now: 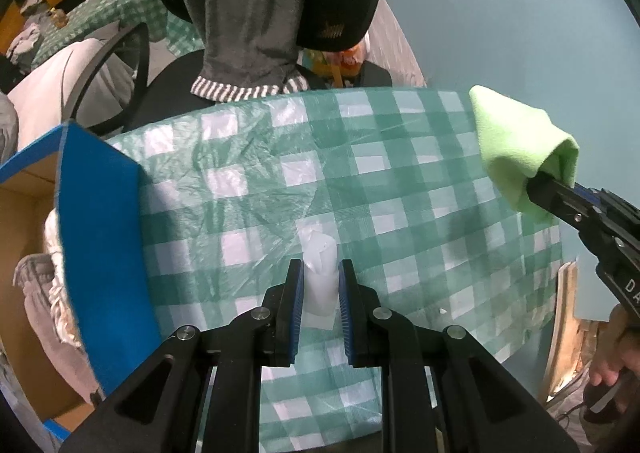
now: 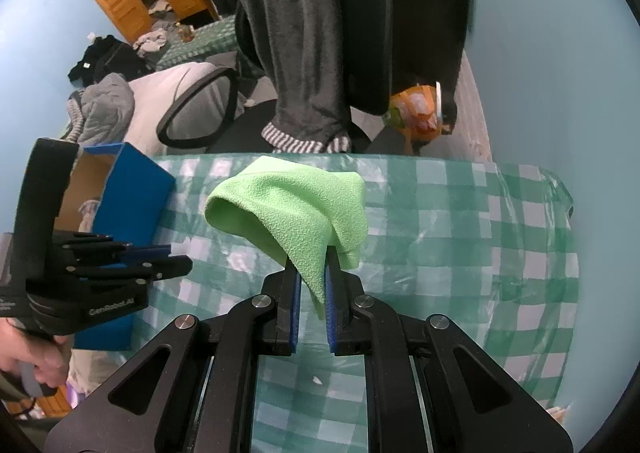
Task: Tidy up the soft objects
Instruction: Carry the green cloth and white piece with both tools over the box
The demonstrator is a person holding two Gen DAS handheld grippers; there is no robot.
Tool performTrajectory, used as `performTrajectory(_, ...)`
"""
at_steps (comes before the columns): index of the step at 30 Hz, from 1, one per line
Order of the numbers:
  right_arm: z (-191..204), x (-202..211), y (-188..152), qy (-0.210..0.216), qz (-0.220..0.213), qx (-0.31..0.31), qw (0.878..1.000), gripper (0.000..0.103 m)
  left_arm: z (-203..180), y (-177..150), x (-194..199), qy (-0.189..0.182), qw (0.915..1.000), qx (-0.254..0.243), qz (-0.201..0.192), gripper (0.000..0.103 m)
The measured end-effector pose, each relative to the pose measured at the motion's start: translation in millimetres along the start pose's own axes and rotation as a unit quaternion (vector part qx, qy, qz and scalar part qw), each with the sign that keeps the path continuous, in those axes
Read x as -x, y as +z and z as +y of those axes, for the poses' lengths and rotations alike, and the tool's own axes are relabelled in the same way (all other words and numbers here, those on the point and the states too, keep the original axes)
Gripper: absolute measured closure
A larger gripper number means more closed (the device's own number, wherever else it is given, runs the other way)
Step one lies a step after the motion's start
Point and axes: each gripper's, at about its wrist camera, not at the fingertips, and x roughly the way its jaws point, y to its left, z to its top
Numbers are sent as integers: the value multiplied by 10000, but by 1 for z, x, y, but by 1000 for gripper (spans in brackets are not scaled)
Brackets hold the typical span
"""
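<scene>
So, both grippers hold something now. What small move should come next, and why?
Probably carry the green cloth leftward toward the blue box. The right gripper is shut on it, clear above the checked table, and the box stands open beside it. The left gripper pinches a white item.

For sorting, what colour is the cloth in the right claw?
Light green cloth; clearest in the right wrist view.

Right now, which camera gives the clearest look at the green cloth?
The right wrist view: the green cloth hangs mid-frame, pinched in the right tool. The left wrist view shows it only at the right edge, partly cut off by that tool.
</scene>
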Motion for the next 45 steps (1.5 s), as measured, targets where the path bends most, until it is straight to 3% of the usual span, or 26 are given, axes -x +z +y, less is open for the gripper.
performTrajectory(19, 54, 29, 9, 182, -236, 296, 9991, 93, 24, -27, 63, 108, 9988, 172, -453, 86)
performTrajectory(45, 178, 1, 31, 758, -211, 1091, 9909, 93, 134, -68, 115, 394, 9919, 924, -777, 86)
